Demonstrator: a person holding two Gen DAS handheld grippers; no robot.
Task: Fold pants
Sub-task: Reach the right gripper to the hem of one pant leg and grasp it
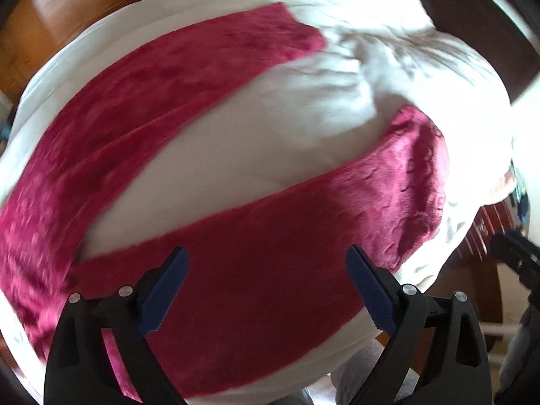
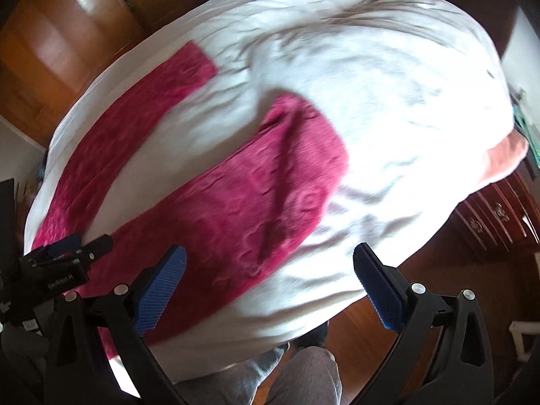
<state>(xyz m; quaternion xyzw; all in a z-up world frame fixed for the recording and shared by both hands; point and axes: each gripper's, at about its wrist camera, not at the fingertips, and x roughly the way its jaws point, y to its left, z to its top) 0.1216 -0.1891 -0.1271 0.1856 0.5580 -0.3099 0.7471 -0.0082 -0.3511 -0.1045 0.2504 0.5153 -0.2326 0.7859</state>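
Dark red fleece pants (image 1: pixel 256 270) lie spread flat on a white bed (image 1: pixel 303 108), the two legs splayed apart in a V. One leg (image 1: pixel 162 87) runs to the far left, the other (image 1: pixel 405 175) to the right. In the right wrist view the pants (image 2: pixel 236 209) show the same spread. My left gripper (image 1: pixel 266 290) is open and empty, above the waist part of the pants. My right gripper (image 2: pixel 270 287) is open and empty, above the near bed edge beside the right leg. The left gripper also shows in the right wrist view (image 2: pixel 64 256).
A wooden wardrobe (image 2: pixel 60 40) stands at the far left. A dark wooden dresser (image 2: pixel 496 216) stands at the right of the bed. A pink pillow (image 2: pixel 503 158) lies at the bed's right edge. The person's grey trousers (image 2: pixel 297 378) show below.
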